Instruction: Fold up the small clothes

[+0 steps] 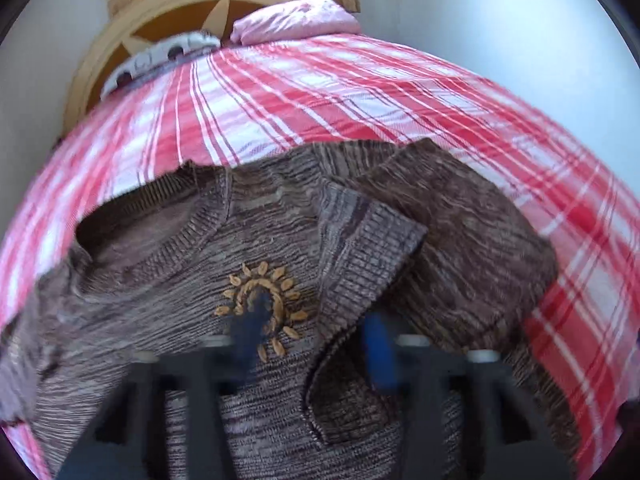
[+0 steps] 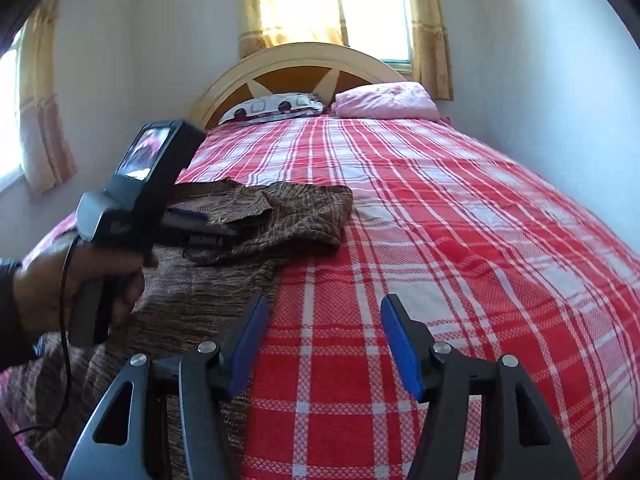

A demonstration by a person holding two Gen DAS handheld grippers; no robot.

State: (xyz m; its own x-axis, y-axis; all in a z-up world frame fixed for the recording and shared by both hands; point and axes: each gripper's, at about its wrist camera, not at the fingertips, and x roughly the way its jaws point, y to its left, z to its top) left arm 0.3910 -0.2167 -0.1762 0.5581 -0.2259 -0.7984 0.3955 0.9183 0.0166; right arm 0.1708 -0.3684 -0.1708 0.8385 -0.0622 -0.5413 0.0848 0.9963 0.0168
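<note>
Sweater [image 1: 256,248] shows no readable label; left gripper [image 1: 316,332] spread over it, right gripper [image 2: 324,344] spread

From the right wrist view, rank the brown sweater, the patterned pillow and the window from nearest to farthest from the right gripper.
From the right gripper, open above the plaid bedspread:
1. Brown sweater, just left of the left fingertip, lying on the bed.
2. Patterned pillow, far ahead on the left, against the headboard.
3. Window, farthest, on the wall behind the headboard.

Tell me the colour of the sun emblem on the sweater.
Tan-gold, stitched on the brown sweater; the emblem shows best in the left wrist view.
</note>
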